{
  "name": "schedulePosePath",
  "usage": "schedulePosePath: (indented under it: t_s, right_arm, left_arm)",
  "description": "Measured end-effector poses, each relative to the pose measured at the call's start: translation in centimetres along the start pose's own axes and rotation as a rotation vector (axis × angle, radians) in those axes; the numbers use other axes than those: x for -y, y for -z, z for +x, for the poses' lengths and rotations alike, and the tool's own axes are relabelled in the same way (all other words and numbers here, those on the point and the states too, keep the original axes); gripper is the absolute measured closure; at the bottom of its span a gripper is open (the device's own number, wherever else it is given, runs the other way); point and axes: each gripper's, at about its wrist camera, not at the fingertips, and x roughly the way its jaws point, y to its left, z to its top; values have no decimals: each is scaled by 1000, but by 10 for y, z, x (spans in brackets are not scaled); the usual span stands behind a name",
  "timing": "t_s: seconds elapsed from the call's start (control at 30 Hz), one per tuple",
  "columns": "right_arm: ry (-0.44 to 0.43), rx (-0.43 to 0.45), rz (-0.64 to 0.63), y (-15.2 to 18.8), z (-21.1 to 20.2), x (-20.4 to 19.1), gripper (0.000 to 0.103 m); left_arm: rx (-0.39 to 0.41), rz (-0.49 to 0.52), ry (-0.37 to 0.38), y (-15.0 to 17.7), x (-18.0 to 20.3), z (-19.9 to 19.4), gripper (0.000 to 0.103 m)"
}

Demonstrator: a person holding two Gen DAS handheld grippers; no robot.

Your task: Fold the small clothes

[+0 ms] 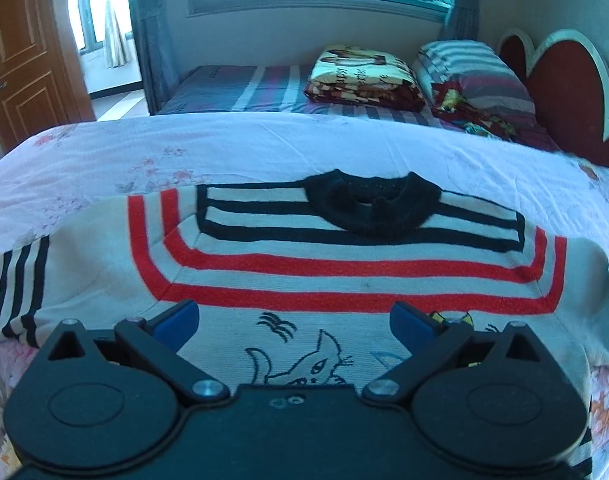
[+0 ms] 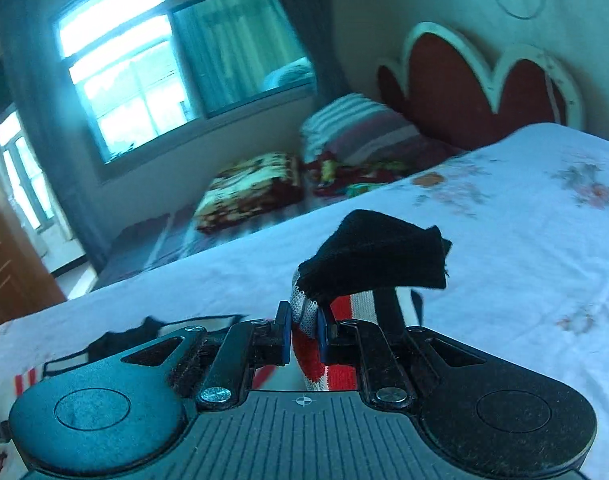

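R gripper (image 2: 304,336) clamps sleeve (image 2: 368,260); L gripper (image 1: 294,320) open. I'd lay sleeve toward 9 o'clock, flat across sweater (image 1: 304,248).

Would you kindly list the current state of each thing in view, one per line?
Left hand-held gripper: open, over the sweater's chest, holding nothing.
Right hand-held gripper: shut on the sleeve.
Cream knitted sweater with red and black stripes: spread flat on the bedsheet, black collar away from the camera.
Striped sleeve with black cuff: pinched and lifted off the bed.
White floral bedsheet: spread out beneath the sweater.
Brown wooden door: open.
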Motion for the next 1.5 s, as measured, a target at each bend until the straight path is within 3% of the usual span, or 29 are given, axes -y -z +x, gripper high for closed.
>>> schedulePosePath:
  t_s: [0.17, 0.33, 0.37, 0.43, 0.47, 0.6, 0.7, 0.83, 1.03, 1.17, 1.23, 1.27, 1.37, 1.43, 1.47, 1.5]
  right_arm:
    - [-145, -146, -80, 41, 45, -65, 91]
    - [-199, -269, -49, 68, 74, -79, 90]
    - [-198, -287, -42, 69, 78, -79, 85]
    - [-207, -291, -41, 70, 74, -79, 39]
    - [-222, -276, -43, 69, 70, -78, 33]
    - [-204, -191, -67, 62, 40, -72, 33]
    - [-131, -139, -62, 55, 18, -50, 33]
    - [-27, -137, -58, 56, -2, -19, 33]
    - [103, -182, -28, 72, -14, 20, 33]
    - [120, -202, 14, 80, -16, 31, 33]
    - [121, -200, 15, 81, -17, 30, 33]
    - [120, -199, 15, 81, -16, 30, 33]
    - [122, -199, 15, 82, -15, 25, 33]
    - [128, -204, 7, 84, -15, 23, 33]
    - [128, -206, 5, 84, -16, 22, 33]
    - [128, -208, -1, 84, -16, 21, 33]
  left_arm:
    - [-11, -80, 7, 3, -23, -7, 1]
    - [-29, -99, 23, 5, -32, -5, 1]
    - [-37, -99, 35, 6, -31, -3, 1]
    - [-51, -97, 74, 6, -28, 0, 1]
    - [-60, -99, 99, 7, -25, 2, 1]
    - [-101, -118, 208, 9, -11, 13, 1]
    - [-175, -165, 353, 14, 1, 28, 2]
    - [-293, -302, 499, 27, 12, 58, 3]
    - [-236, -406, 498, 24, 21, 81, 4]
    - [-202, -419, 506, 20, 26, 87, 7]
    - [-183, -420, 524, 19, 25, 89, 36]
    - [-195, -424, 534, 19, 25, 93, 57]
    - [-199, -456, 543, 19, 19, 101, 62]
    - [-186, -447, 538, 18, 17, 100, 79]
    - [-183, -449, 542, 18, 16, 100, 93]
    - [-178, -464, 554, 17, 12, 100, 93]
